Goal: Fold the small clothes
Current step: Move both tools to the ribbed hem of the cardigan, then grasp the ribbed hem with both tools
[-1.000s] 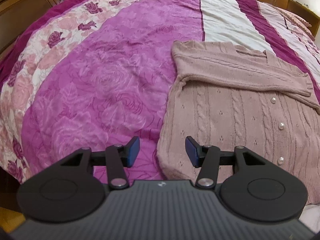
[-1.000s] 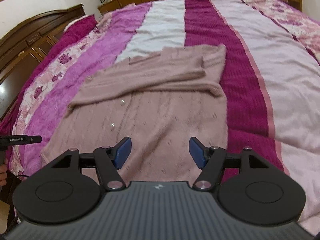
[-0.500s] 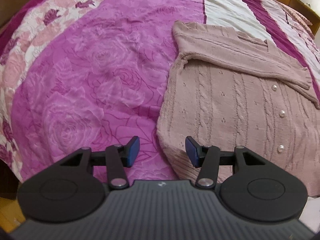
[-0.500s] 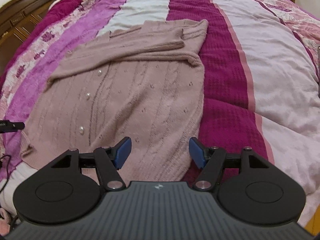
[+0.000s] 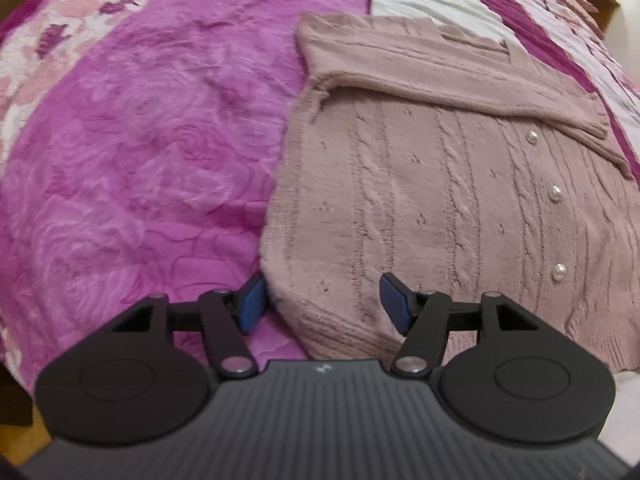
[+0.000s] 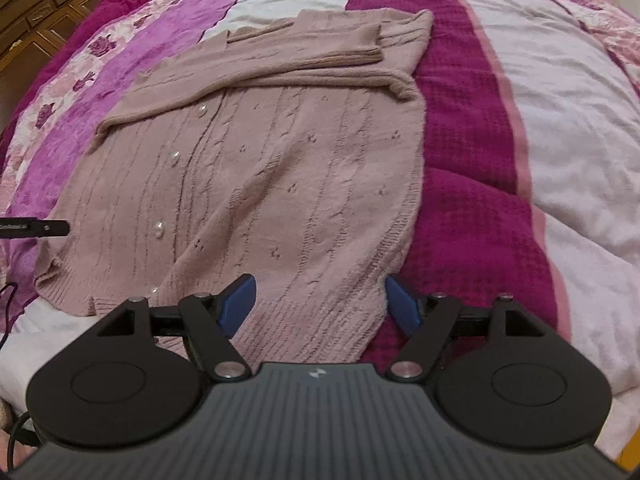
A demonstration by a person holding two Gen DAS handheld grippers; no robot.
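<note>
My left gripper (image 5: 322,302) stands with its jaws parted; they have just been opening wider, and the near left corner of the cardigan's hem lies between the blue pads (image 5: 252,304) without either pad pressing on it. My right gripper (image 6: 320,304) likewise has its jaws apart, just widened, straddling the near right corner of the same hem, with no grip made.

The pink cable-knit cardigan (image 6: 256,168) lies flat on the bed, front side up, its ribbed hem nearest me. A row of pearl buttons (image 5: 555,192) runs up its middle. Farther up, both sleeves (image 6: 304,60) are folded across the chest, one over the other.

Under it lies the striped bedspread (image 6: 472,128), in magenta, white and rose-print bands. A dark wooden headboard (image 6: 36,20) stands at the far left in the right wrist view.
</note>
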